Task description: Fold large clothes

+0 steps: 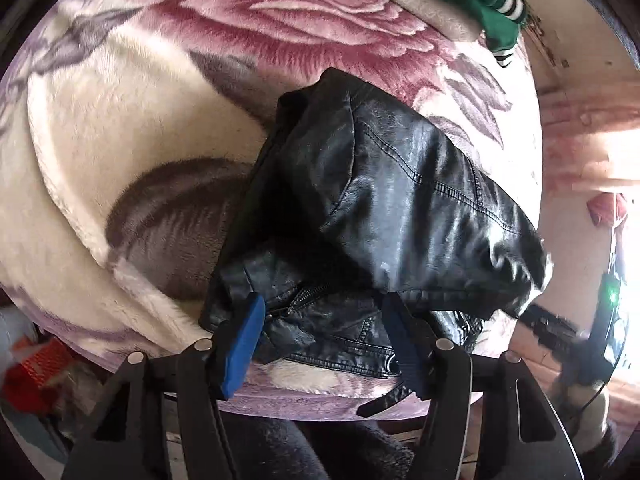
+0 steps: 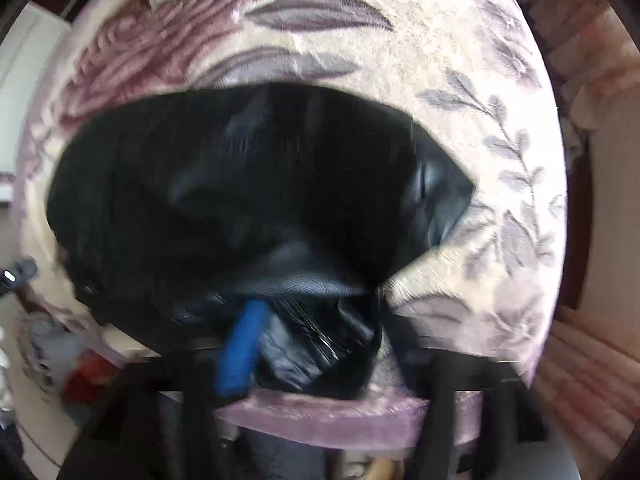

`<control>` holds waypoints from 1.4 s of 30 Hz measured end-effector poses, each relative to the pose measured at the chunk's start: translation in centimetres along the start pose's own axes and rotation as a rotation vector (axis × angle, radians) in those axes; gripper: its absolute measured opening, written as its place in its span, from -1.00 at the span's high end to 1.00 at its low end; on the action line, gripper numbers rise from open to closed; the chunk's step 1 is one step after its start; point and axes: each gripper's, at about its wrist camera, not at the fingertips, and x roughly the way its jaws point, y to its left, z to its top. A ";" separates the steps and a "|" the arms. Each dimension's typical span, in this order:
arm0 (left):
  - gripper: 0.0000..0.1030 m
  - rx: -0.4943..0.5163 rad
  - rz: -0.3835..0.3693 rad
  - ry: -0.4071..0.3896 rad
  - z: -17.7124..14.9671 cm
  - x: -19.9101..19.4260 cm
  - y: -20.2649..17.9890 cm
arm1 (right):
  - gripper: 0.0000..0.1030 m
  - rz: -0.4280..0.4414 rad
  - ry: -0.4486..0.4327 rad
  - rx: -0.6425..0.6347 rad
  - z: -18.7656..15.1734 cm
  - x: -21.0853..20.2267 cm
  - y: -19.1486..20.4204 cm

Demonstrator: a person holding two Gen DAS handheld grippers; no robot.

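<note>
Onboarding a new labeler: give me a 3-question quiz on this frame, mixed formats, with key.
1. True or false: the black leather jacket lies flat and fully spread out on the floral blanket.
2. Multiple choice: in the left wrist view, the left hand-held gripper is A) open, with the jacket's lower edge between its blue pads; B) shut on a green garment; C) out of view.
3. Fill in: the garment at the blanket's far edge, with striped cuffs, is coloured ____.

Key: 1 false, it is bunched and partly folded over itself. 2 A. 3 green.

Note: the right wrist view is motion-blurred, so the right hand-held gripper cannot be judged there.
</note>
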 end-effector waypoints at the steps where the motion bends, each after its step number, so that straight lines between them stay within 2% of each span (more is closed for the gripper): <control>1: -0.14 -0.004 -0.009 0.000 0.1 0.2 0.0 | -0.64 0.003 0.000 0.008 -0.3 0.1 0.0; 8: -0.14 -0.051 -0.014 -0.046 2.4 1.8 0.2 | -0.64 -0.012 0.001 0.010 -1.6 0.4 -0.4; 11: -0.14 -0.071 -0.011 -0.068 4.8 2.9 0.6 | -0.65 -0.007 -0.020 0.020 -1.2 0.2 -0.8; 13: -0.14 -0.068 -0.024 -0.087 6.9 3.7 0.5 | -0.65 0.032 -0.048 0.077 -0.4 -0.1 -2.0; 17: -0.14 -0.031 -0.042 -0.079 9.6 5.4 -0.1 | -0.65 0.207 -0.123 0.291 0.8 -0.6 -5.9; 19: -0.07 -0.004 -0.026 -0.085 10.3 6.0 -0.4 | -0.65 0.317 -0.124 0.421 1.6 0.5 -8.1; 20: 0.26 0.019 -0.032 -0.095 10.6 6.0 -0.7 | -0.65 0.374 -0.111 0.503 2.1 1.6 -9.3; 23: 0.69 0.061 -0.020 -0.125 10.9 5.2 -1.4 | -0.65 0.533 -0.080 0.688 2.7 4.0 -11.5; 24: 0.75 0.071 -0.022 -0.137 11.0 4.7 -1.5 | -0.65 0.568 -0.098 0.764 2.5 4.2 -12.3; 26: 0.81 0.081 -0.040 -0.148 11.0 3.9 -1.5 | -0.65 0.624 -0.173 0.865 1.8 3.1 -13.5; 29: 0.83 0.092 -0.059 -0.141 11.2 3.4 -1.2 | -0.65 0.657 -0.283 0.930 0.7 0.8 -14.6; 30: 0.83 0.092 -0.068 -0.135 11.2 3.4 -1.1 | -0.65 0.687 -0.282 0.940 0.6 0.9 -14.8; 33: 0.84 0.070 -0.109 -0.114 11.4 3.3 -0.4 | -0.64 0.681 -0.169 0.893 2.1 3.2 -14.6; 34: 0.85 0.053 -0.131 -0.110 11.5 3.0 -0.1 | -0.30 0.676 -0.143 0.860 2.5 4.1 -14.3; 36: 0.85 0.008 -0.189 -0.107 11.8 2.3 0.7 | 0.85 0.650 -0.105 0.834 2.4 4.8 -13.3; 37: 0.86 -0.013 -0.215 -0.107 12.0 1.9 1.2 | 0.85 0.651 -0.113 0.840 1.9 4.6 -13.1; 40: 0.86 -0.052 -0.249 -0.115 12.8 2.1 2.8 | 0.86 0.726 -0.157 0.837 0.1 3.2 -11.8; 42: 0.84 -0.056 -0.240 -0.081 13.3 4.0 3.6 | 0.86 0.676 -0.144 0.803 -1.0 4.2 -11.3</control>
